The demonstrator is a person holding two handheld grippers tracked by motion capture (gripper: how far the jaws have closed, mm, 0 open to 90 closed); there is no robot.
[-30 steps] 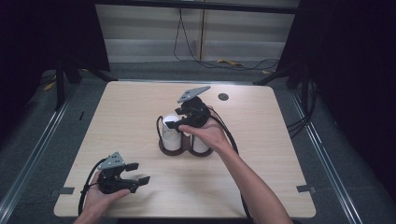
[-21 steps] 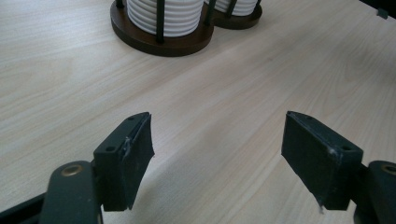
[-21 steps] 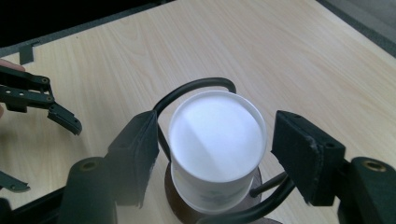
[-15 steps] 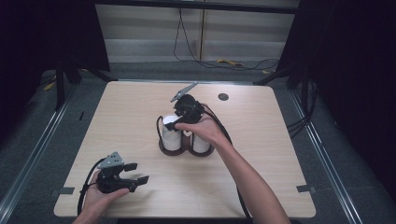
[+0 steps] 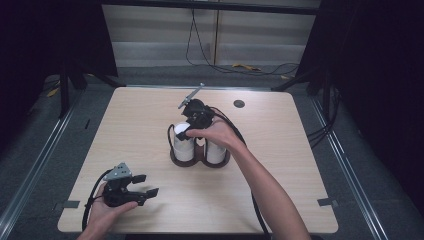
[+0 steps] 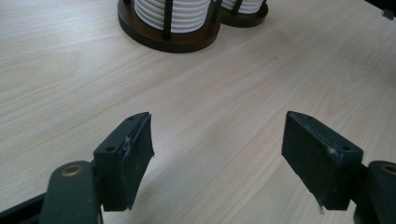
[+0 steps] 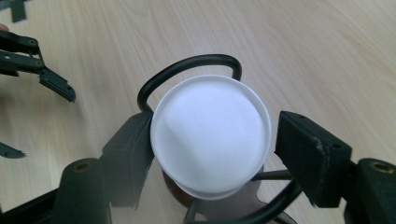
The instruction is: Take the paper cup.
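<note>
Cup stack not yet gripped by right gripper.
Its jaws are held apart around the top white cup in the wooden holder; clamping and lifting are judged undone. Left gripper is kept open over the table.

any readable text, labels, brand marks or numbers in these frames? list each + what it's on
None readable.
White cup stack: plain top, no print.
Ribbed stacks in the dark wooden holder: no label visible.
Left claw and right claw pads: bare black, no markings.
Table: plain wood grain; the dark round spot near its far edge is too small to tell whether it carries any text.
</note>
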